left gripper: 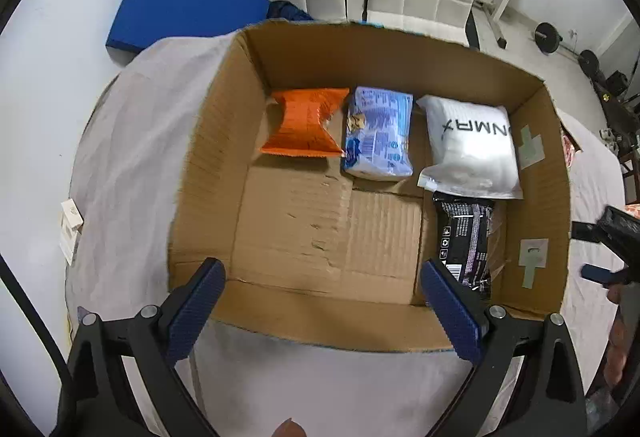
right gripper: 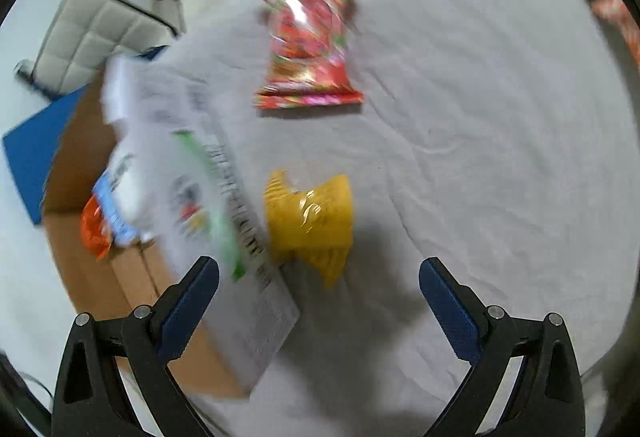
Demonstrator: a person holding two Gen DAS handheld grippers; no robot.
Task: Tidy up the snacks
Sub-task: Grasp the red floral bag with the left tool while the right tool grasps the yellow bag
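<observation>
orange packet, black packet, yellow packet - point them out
orange packet (left gripper: 306, 123), left wrist view, middle of its face
black packet (left gripper: 466, 239), left wrist view, printed back panel
yellow packet (right gripper: 310, 219), right wrist view, centre of the wrapper

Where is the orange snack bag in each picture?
Left wrist view: the orange snack bag lies inside the cardboard box, at the far left of the row, beside the blue packet.
Right wrist view: only a bit of the orange bag peeks out at the left edge, in the box, blurry.
Shared landmark: the blue packet right next to it in both views.
</observation>
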